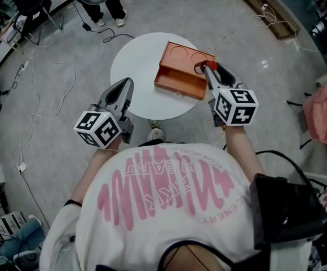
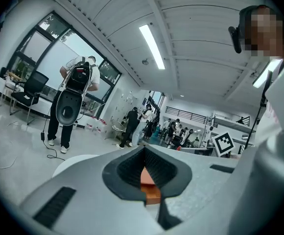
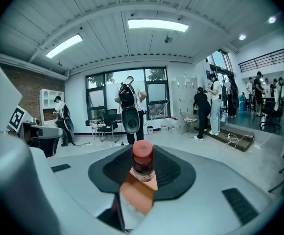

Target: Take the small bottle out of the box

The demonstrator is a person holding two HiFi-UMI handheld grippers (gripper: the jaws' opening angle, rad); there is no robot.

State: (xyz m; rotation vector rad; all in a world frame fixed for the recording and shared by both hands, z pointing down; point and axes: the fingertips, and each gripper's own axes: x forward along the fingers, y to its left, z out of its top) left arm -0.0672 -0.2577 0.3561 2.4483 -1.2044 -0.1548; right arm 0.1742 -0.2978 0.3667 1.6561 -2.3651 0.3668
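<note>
Right gripper view shows the right gripper with its two fingers clamped on the small bottle, which stands upright between the dark pads with its red cap on top. In the head view the bottle is held over the far right corner of the open orange box, which lies on the right part of the round white table. The left gripper hangs over the table's near left edge, its fingers together with nothing between them.
</note>
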